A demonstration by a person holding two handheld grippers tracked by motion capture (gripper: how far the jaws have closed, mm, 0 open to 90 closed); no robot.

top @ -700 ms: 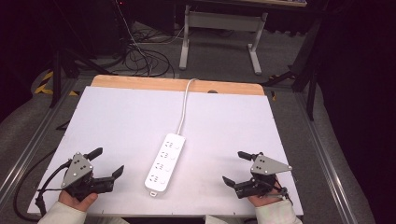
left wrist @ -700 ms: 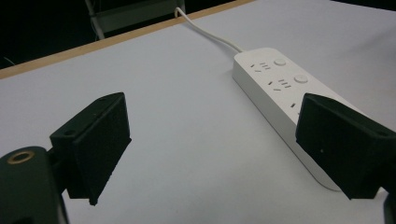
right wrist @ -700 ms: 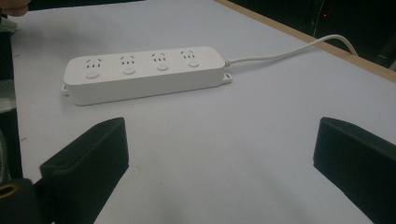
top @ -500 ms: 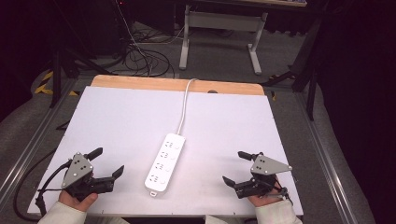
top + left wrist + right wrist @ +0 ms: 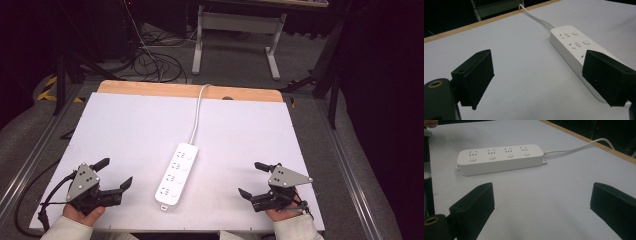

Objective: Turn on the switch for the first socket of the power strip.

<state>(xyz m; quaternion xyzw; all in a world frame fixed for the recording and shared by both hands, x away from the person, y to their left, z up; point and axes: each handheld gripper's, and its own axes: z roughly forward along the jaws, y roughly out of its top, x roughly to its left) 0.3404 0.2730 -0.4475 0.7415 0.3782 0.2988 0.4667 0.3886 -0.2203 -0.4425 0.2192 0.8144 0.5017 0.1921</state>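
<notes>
A white power strip with several sockets lies flat near the front middle of the white table. Its white cable runs off over the far edge. My left gripper rests at the front left, a hand's width left of the strip, jaws wide apart and empty. My right gripper sits at the front right, also open with nothing between its jaws. In the left gripper view the strip lies ahead to the right, partly behind the right jaw. In the right gripper view the strip lies crosswise ahead of my open gripper.
A wooden strip edges the far side of the table. Beyond it on the floor are tangled black cables and a grey desk frame. Metal rails flank the table on both sides.
</notes>
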